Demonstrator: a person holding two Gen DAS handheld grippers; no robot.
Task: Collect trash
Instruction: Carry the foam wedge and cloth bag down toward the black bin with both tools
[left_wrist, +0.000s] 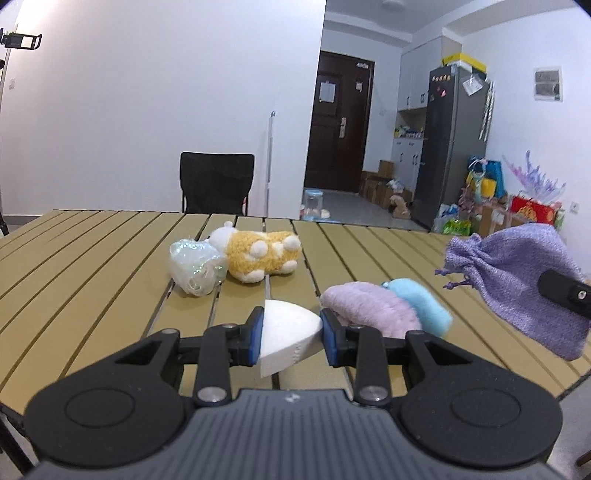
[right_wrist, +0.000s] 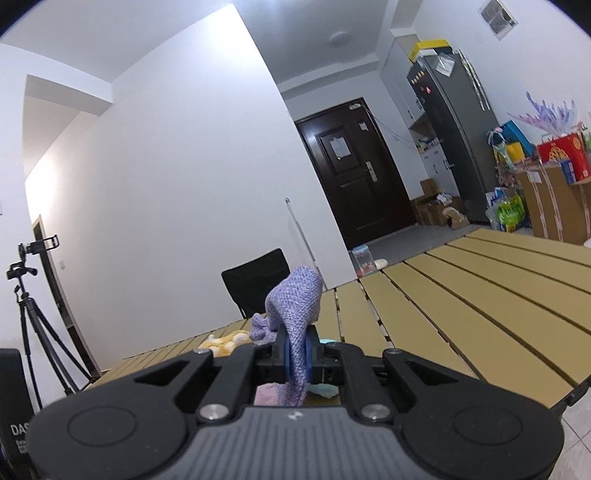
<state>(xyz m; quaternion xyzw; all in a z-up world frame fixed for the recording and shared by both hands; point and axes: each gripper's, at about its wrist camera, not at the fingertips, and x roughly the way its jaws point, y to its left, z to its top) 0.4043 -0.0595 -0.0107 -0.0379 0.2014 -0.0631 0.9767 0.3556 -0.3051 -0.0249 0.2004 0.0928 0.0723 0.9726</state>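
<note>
My left gripper (left_wrist: 290, 338) is shut on a white foam wedge (left_wrist: 286, 338) and holds it just above the slatted table (left_wrist: 92, 258). My right gripper (right_wrist: 297, 356) is shut on a purple woven drawstring bag (right_wrist: 295, 299) and holds it in the air; the bag also shows at the right of the left wrist view (left_wrist: 517, 280), with a black finger on it. A crumpled clear plastic wrapper (left_wrist: 195, 267) lies on the table ahead of the left gripper.
A yellow and white plush toy (left_wrist: 258, 254) lies beside the wrapper. A lilac fluffy pouch (left_wrist: 369, 308) and a light blue one (left_wrist: 421, 304) lie right of the left gripper. A black chair (left_wrist: 216, 182) stands behind the table. A tripod (right_wrist: 33, 321) stands at left.
</note>
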